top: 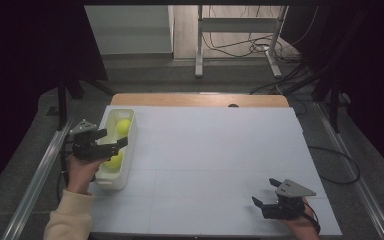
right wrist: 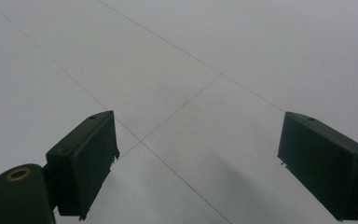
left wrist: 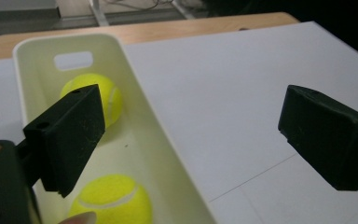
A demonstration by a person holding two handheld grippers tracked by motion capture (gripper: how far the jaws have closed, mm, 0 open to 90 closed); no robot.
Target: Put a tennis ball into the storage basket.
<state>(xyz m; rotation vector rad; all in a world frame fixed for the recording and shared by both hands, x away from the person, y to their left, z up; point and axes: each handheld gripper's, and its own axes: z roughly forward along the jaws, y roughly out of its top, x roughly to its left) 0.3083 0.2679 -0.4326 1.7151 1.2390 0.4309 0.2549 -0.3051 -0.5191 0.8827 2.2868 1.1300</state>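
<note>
The left claw [top: 111, 141] hangs over the near half of the white bin [top: 130, 145], its jaws spread wide with nothing between them, and the near tennis ball [left wrist: 112, 199] lies on the bin floor just below it. The far tennis ball [left wrist: 95, 95] rests toward the bin's handle-slot end, apart from the near one. No earlier frame is on hand, so all I can say is that the ball is in the bin and free of the pads.

The main risk, as I judge it, is the withdrawal: one jaw sits inside the bin's outline and the other reaches past its long wall over the bench [top: 215, 150], so a careless sideways pull could hook that wall and drag or tip the light bin (it stands close to the bench's left edge). A low sweep could also nudge the near ball into a roll against the far one.

The right claw [top: 266, 192] rests well away from the bin, at the near right of the bench, jaws also apart and empty, over bare white surface. Between it and the bin nothing stands in the way.
</note>
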